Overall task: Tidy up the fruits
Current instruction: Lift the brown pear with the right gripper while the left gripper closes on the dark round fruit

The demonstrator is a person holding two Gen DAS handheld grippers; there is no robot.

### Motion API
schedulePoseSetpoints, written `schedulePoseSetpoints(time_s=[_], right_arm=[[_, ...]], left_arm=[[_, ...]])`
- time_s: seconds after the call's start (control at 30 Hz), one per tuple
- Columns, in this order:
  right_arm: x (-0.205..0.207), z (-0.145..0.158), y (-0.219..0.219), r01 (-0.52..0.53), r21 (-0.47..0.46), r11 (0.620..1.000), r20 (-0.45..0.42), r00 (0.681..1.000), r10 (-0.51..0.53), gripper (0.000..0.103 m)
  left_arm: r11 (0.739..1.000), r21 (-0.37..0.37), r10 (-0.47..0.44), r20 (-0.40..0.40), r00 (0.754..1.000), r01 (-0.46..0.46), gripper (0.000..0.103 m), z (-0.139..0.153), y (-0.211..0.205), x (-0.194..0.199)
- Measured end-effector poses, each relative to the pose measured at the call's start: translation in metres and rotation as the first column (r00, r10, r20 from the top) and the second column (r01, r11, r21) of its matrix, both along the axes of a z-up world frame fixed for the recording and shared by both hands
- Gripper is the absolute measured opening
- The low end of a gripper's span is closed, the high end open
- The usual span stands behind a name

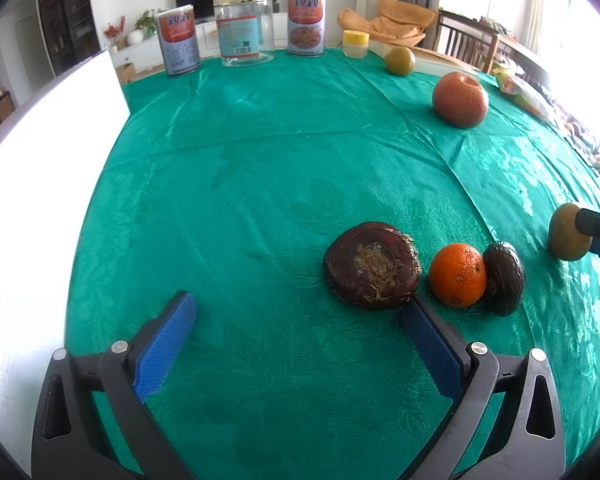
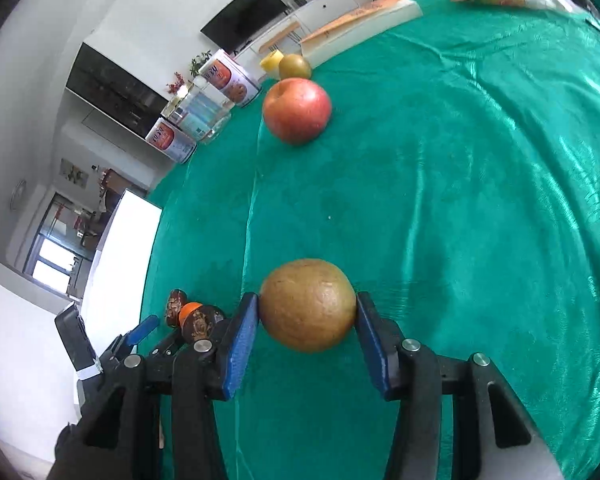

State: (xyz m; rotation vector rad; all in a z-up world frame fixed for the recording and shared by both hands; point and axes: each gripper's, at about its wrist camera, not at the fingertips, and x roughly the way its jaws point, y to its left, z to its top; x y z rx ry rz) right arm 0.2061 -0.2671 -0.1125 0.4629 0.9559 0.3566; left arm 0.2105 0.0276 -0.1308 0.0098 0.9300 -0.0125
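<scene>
My right gripper is shut on a brownish-green round fruit, held just above the green cloth; it shows in the left wrist view at the right edge. My left gripper is open and empty. Its right finger tip touches a dark flat brown fruit. Beside that lie a small orange and a dark wrinkled fruit, touching each other. A red apple and a second green-brown fruit lie farther back.
Two printed cans and a clear jar stand at the far table edge, with a small yellow-lidded cup. A white board lies at the left. A book and bags sit at the far right.
</scene>
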Motion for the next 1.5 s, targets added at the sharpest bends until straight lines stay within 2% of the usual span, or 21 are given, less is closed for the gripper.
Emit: schedulePoseSetpoints(time_s=[0.17,0.27,0.3,0.37,0.53,0.6,0.67,0.73,0.8,0.83,0.9,1.03,1.17,1.3,1.4,1.5], right_arm=[[-0.015,0.004,-0.017,0.123,-0.030,0.992,0.138,0.983,-0.118,0.051],[-0.021,0.004,-0.015,0.113,-0.055,0.992,0.156,0.982,-0.104,0.051],[-0.022,0.006,-0.011,0.105,-0.091,0.990,0.160,0.983,-0.090,0.052],[-0.021,0.010,-0.002,0.105,-0.185,0.977,0.169,0.983,-0.074,0.064],[-0.025,0.010,0.021,0.080,-0.386,0.919,0.190,0.982,-0.006,0.078],[-0.024,0.008,0.028,0.036,-0.398,0.917,0.182,0.983,0.040,0.078],[-0.021,0.008,0.020,-0.008,-0.284,0.959,0.167,0.984,0.057,0.078],[-0.019,0.008,-0.002,-0.015,-0.067,0.998,0.163,0.986,0.025,0.079],[-0.019,0.004,-0.033,0.007,0.168,0.986,0.157,0.987,-0.034,0.079],[-0.019,0.000,-0.047,0.037,0.242,0.970,0.147,0.986,-0.074,0.079],[-0.020,-0.006,-0.070,0.089,0.301,0.949,0.130,0.982,-0.134,0.079],[-0.021,-0.010,-0.084,0.133,0.292,0.947,0.102,0.980,-0.169,0.079],[-0.026,-0.001,-0.062,0.101,0.127,0.987,0.114,0.987,-0.116,0.079],[-0.028,0.000,-0.036,0.036,-0.002,0.999,0.115,0.993,-0.035,0.079],[-0.027,0.000,-0.017,0.018,-0.152,0.988,0.120,0.993,0.000,0.079],[-0.030,0.003,0.003,0.005,-0.312,0.950,0.137,0.990,0.040,0.079]], left_arm=[[1.000,0.000,0.000,0.000,1.000,0.000,0.103,0.000,0.000,0.000],[1.000,0.000,0.000,0.000,1.000,0.000,0.103,0.000,0.000,0.000],[1.000,0.000,0.000,0.000,1.000,0.000,0.103,0.000,0.000,0.000],[1.000,0.000,0.000,0.000,1.000,0.000,0.103,0.000,0.000,0.000],[1.000,-0.001,0.000,0.000,1.000,0.000,0.103,0.000,0.000,0.000],[1.000,-0.001,0.000,0.000,1.000,0.000,0.103,0.000,0.000,0.000],[1.000,0.000,0.000,0.000,1.000,0.000,0.103,0.000,0.000,0.000],[1.000,0.000,0.000,0.000,1.000,0.000,0.103,0.000,0.000,0.000],[1.000,-0.001,0.000,0.000,1.000,0.000,0.103,0.000,0.000,0.000],[1.000,-0.001,0.000,0.000,1.000,0.000,0.103,0.000,0.000,0.000],[1.000,-0.001,0.000,0.000,1.000,0.000,0.103,0.000,0.000,0.000],[1.000,-0.002,0.000,0.000,1.000,0.000,0.102,0.000,0.000,0.000],[1.000,-0.002,0.000,0.000,1.000,0.000,0.102,0.000,0.000,0.000],[1.000,-0.004,0.001,0.000,1.000,-0.001,0.102,0.000,0.001,0.000],[1.000,-0.004,0.001,0.000,1.000,-0.001,0.102,0.000,0.001,0.000],[1.000,-0.004,0.001,0.000,1.000,-0.001,0.102,0.000,0.001,0.000]])
